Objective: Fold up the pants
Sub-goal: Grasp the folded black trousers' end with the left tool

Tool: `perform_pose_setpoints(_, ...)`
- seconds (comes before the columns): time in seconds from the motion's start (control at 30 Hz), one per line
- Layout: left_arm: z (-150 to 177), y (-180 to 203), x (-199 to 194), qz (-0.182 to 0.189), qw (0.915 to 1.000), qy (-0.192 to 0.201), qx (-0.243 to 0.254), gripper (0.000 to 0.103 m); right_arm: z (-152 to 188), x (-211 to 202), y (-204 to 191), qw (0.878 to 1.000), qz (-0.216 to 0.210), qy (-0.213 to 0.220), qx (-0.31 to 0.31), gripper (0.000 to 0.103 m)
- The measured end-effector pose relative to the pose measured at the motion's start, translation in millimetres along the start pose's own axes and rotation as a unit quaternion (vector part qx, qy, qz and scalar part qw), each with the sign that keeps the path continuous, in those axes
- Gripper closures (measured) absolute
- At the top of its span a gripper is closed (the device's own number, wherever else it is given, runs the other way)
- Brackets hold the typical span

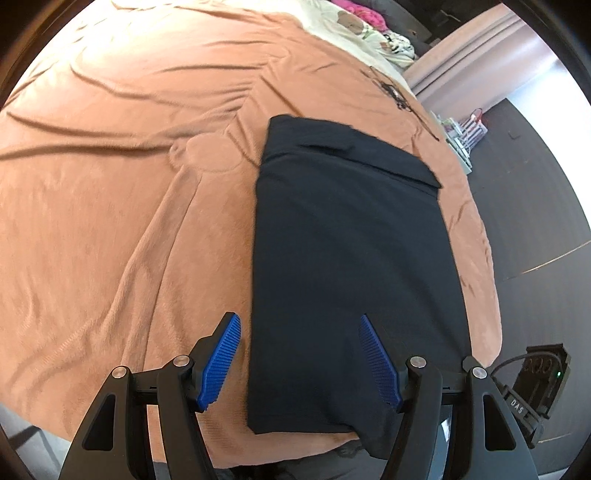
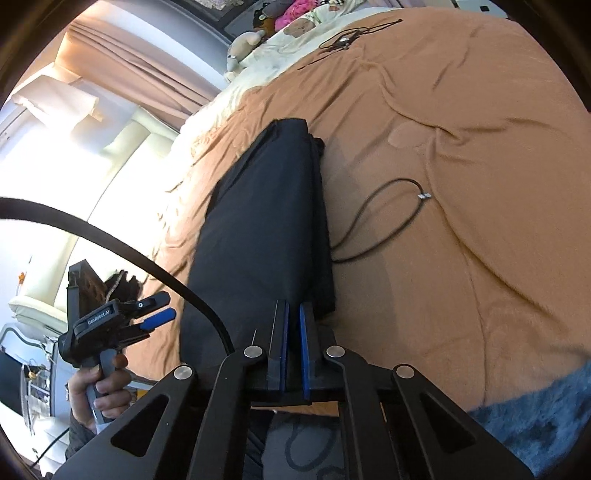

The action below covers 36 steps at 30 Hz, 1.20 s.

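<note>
The black pants (image 1: 351,240) lie folded lengthwise into a long strip on the brown blanket (image 1: 129,184), near the bed's edge. My left gripper (image 1: 300,325) is open, its blue pads (image 1: 225,354) spread over the near end of the pants without touching them. In the right wrist view the pants (image 2: 258,221) run away from me. My right gripper (image 2: 293,314) is shut with the near edge of the pants between its blue pads (image 2: 303,350). The left gripper (image 2: 155,308) shows there at the left, held in a hand and open.
A black cable (image 2: 373,221) loops on the blanket (image 2: 461,184) right of the pants. Another cable (image 2: 147,258) arcs across the left. Pillows and soft toys (image 2: 280,18) lie at the bed's head. Curtains (image 1: 476,51) and dark floor (image 1: 535,184) lie beyond the bed edge.
</note>
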<state>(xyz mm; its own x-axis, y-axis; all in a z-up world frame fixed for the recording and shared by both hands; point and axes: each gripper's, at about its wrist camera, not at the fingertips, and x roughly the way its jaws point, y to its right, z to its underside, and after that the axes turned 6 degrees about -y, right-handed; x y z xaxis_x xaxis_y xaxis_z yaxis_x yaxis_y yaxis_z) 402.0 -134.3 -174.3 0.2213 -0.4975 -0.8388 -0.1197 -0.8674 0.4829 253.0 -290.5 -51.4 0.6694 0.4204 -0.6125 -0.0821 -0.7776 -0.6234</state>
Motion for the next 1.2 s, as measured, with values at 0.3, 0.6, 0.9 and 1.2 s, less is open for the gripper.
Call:
perform_pose_setpoints(0.3,18.6,-20.0,17.7,0.018,0.9990,-0.034,-0.021,0.061,1.2,2.1,6.9,1.000,-0.005,-0.018,0.016,0.097)
perform_pose_setpoints(0.6,32.8,-25.0,4.3,0.026,0.9986,-0.041,-0.021,0.081,-15.0,0.6,4.4,1.000,0.001,-0.011,0.003,0.094)
perform_pose_setpoints(0.9,13.4,-29.7,-2.1,0.016,0.9993,-0.028,-0.018,0.074,-48.1,13.2,7.6,1.000,0.001,-0.013,-0.022,0.051)
perform_pose_setpoints(1.2,-17.6,-26.0,11.6,0.022,0.9991,-0.028,-0.023,0.074,-85.9,49.9,11.2,0.998,-0.020,-0.045,-0.026,0.051)
